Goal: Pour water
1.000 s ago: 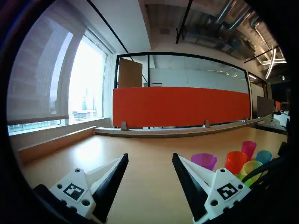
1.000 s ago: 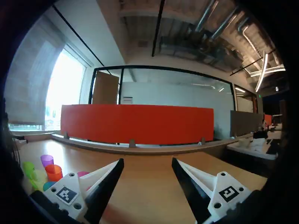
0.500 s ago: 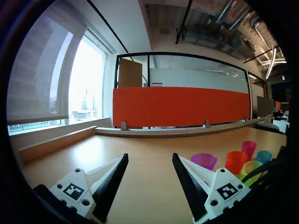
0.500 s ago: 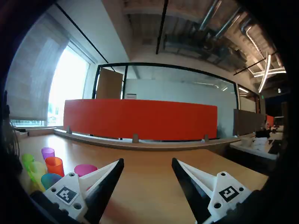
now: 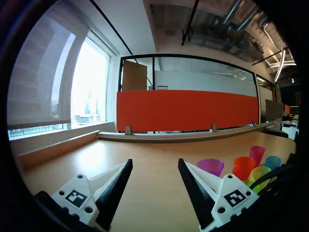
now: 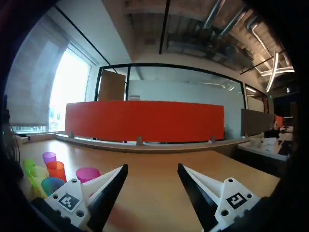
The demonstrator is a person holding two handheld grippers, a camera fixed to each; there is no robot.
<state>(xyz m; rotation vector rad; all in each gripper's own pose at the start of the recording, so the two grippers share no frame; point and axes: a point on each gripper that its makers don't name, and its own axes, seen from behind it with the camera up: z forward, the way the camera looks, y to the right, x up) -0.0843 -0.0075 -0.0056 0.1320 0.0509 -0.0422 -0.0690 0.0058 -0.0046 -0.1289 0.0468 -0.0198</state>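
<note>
Several coloured plastic cups stand on the wooden table. In the left gripper view they sit at the lower right: a purple cup [image 5: 210, 166], an orange cup [image 5: 243, 167], a pink cup [image 5: 257, 152], a blue cup [image 5: 272, 162] and a yellow-green cup [image 5: 259, 173]. My left gripper [image 5: 154, 170] is open just above the table, left of them, with nothing between its fingers. In the right gripper view the cups are at the lower left: a magenta cup [image 6: 88, 174], an orange cup [image 6: 56, 170], a purple cup [image 6: 49, 157], a teal cup [image 6: 52, 185]. My right gripper [image 6: 152, 172] is open, to their right.
A long orange divider panel [image 5: 185, 110] stands along the table's far edge. A bright window [image 5: 87, 92] and sill lie to the left. Another desk with objects [image 6: 266, 149] is at the right. Black cables [image 5: 270, 178] run past the cups.
The right gripper's view has tilted and shifted a little, bringing the cups more into sight at the lower left. The left gripper has stayed still.
</note>
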